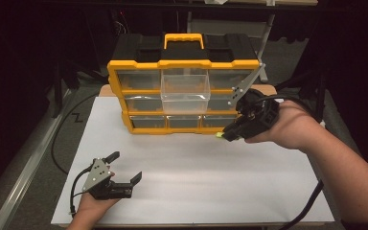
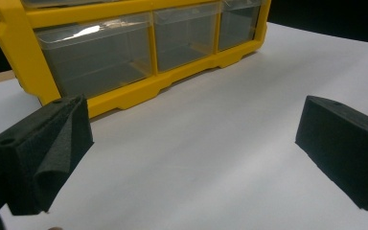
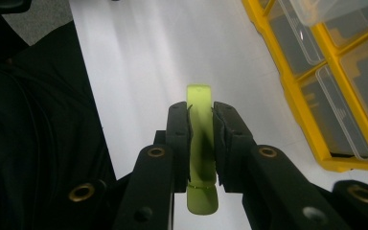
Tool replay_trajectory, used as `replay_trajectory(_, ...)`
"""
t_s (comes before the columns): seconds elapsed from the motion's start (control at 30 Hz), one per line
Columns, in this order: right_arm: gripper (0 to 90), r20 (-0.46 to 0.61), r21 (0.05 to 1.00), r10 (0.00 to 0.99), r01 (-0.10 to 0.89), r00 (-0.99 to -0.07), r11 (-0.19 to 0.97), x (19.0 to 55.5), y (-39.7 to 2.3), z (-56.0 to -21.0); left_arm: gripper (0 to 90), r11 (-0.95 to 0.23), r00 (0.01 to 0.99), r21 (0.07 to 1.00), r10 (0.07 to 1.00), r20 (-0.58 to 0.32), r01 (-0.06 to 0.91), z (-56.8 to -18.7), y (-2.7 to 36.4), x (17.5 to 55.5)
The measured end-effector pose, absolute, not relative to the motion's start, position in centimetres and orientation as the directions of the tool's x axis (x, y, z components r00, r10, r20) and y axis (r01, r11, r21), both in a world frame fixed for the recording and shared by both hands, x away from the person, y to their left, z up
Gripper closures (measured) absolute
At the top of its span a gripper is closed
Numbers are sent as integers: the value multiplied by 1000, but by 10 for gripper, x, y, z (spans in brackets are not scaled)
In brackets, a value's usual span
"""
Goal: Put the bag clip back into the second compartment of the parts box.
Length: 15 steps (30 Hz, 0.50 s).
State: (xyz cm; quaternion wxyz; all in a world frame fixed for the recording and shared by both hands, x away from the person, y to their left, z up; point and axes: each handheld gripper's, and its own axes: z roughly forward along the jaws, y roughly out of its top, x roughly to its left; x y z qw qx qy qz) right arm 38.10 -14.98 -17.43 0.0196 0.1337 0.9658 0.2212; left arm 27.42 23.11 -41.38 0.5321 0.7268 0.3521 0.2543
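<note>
High view: a yellow-and-black organizer (image 1: 184, 91) w/ clear drawers is standing upright at the far side of a white table (image 1: 196, 187), handle on top. One clear drawer (image 1: 184, 91), top-middle, is sticking out toward the person, pulled well forward of the others.

Right gripper (image 1: 227, 134) is hovering just beside the organizer's lower right corner, held in the person's right hand (image 1: 287, 127), jaws pointing left. Right gripper view: jaws are pressing together on a thin yellow-green strip (image 3: 200, 139), its flat sides against the black pads, one end poking past the tips, other end hanging back betw. the jaw arms. What the strip is, can't tell. Organizer is showing at that view's right edge, close by.

Left gripper (image 1: 124, 167) is sitting low near the table's front left, held in the left hand (image 1: 91, 206), well apart from the organizer. Left gripper view: its two black foam pads (image 2: 43, 153) are standing spread wide, nothing betw. them, bare white table below, organizer's bottom drawer row ahead.
</note>
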Motion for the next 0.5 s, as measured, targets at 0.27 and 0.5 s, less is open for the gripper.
replay_trajectory(0.27, 791, 15, 433, 273, 252, -962, 865, 388, -146, -151, 4, -181, 626, 955, 780, -8, 237, -413, 232, 274)
replay_trajectory(0.5, 791, -3, 442, 271, 241, -963, 864, 391, -144, -121, 4, -182, 629, 954, 777, -9, 239, -413, 233, 274)
